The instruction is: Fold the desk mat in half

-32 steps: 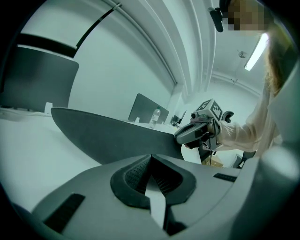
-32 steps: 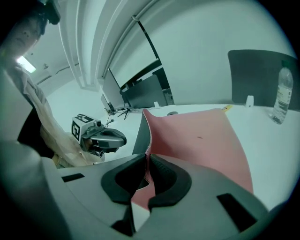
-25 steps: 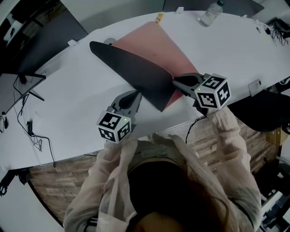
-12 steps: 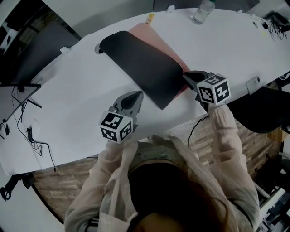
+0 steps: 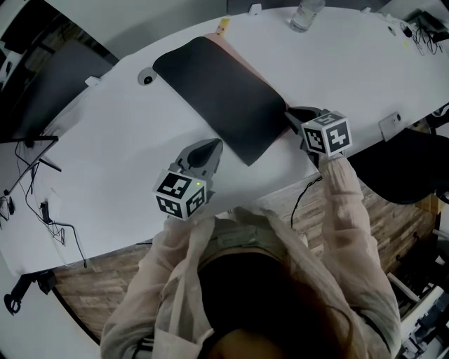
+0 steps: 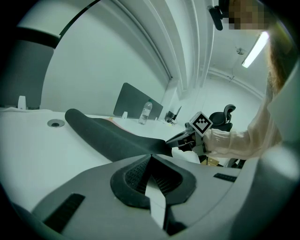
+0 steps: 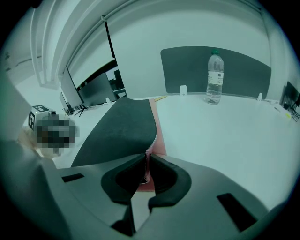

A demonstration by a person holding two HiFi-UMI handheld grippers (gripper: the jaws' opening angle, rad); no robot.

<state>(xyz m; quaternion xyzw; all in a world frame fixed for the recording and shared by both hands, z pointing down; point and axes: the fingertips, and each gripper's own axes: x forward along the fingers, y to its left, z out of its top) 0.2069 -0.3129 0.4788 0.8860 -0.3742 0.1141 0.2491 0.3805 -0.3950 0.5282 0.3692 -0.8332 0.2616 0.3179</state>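
The desk mat [image 5: 217, 98] lies on the white table [image 5: 105, 154], folded over with its black underside up. A thin pink strip [image 5: 242, 62] of its top face shows along the far edge. My right gripper [image 5: 289, 116] is shut on the mat's near right edge. In the right gripper view the black and pink layers [image 7: 122, 131] run into the right gripper [image 7: 146, 157] between its pads. My left gripper [image 5: 212, 146] hovers just left of the mat's near corner, apart from it, jaws shut and empty. In the left gripper view the left gripper [image 6: 151, 157] points at the mat's curved fold [image 6: 108, 136].
A water bottle [image 5: 303, 14] stands at the table's far side, beyond the mat. A round cable hole [image 5: 146, 78] sits by the mat's far left corner. A dark monitor [image 5: 63, 77] is at the left and a black chair [image 5: 400, 168] at the right, past the table's edge [image 5: 273, 193].
The raised black half of the mat has come down flat over the pink side. My right gripper moved forward with the edge. The left gripper stayed put, no longer touching the mat.
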